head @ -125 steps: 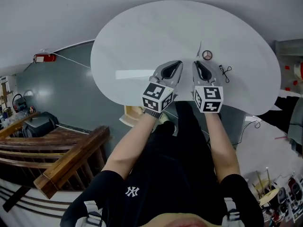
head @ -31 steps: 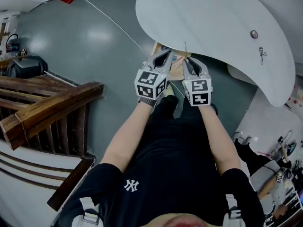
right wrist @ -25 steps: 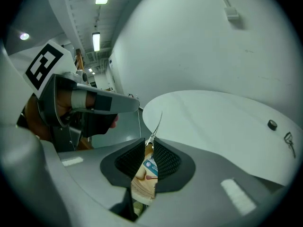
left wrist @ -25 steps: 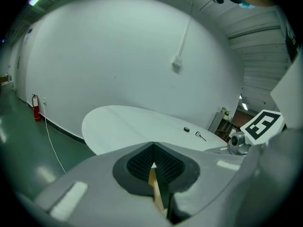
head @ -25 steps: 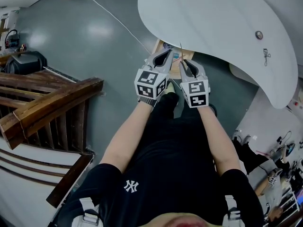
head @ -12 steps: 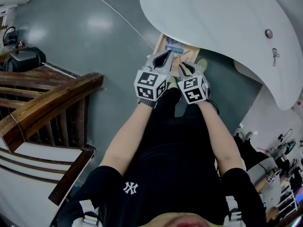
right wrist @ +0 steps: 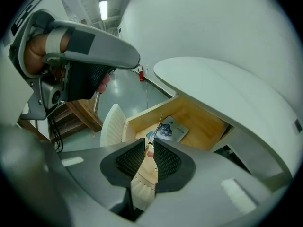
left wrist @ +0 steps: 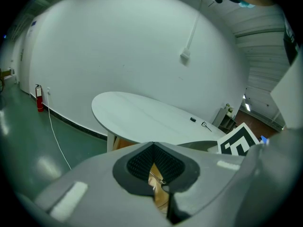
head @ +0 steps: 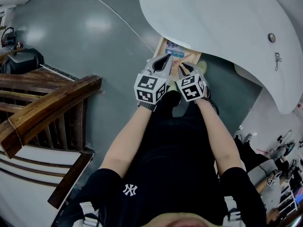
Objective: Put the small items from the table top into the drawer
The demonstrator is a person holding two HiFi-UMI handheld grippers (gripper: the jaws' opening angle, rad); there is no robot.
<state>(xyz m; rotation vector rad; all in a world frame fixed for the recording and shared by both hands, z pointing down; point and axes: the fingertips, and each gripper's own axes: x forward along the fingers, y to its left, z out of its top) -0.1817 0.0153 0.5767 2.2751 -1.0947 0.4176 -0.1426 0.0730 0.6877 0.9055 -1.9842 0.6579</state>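
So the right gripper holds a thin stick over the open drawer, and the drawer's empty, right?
Not empty: the right gripper view shows a blue card lying in the drawer. The right gripper does hold the thin stick over it.

In the head view my left gripper (head: 165, 58) and right gripper (head: 183, 67) cover much of the drawer (head: 165, 45), and the table top (head: 213, 13) hides its far end. The thin stick (right wrist: 156, 127) pinched in my right gripper is too slim to name (its lower end is lost between the pads). On the table top a round bit (head: 271, 38) and a wiry bit (head: 278, 58) are too small to tell.
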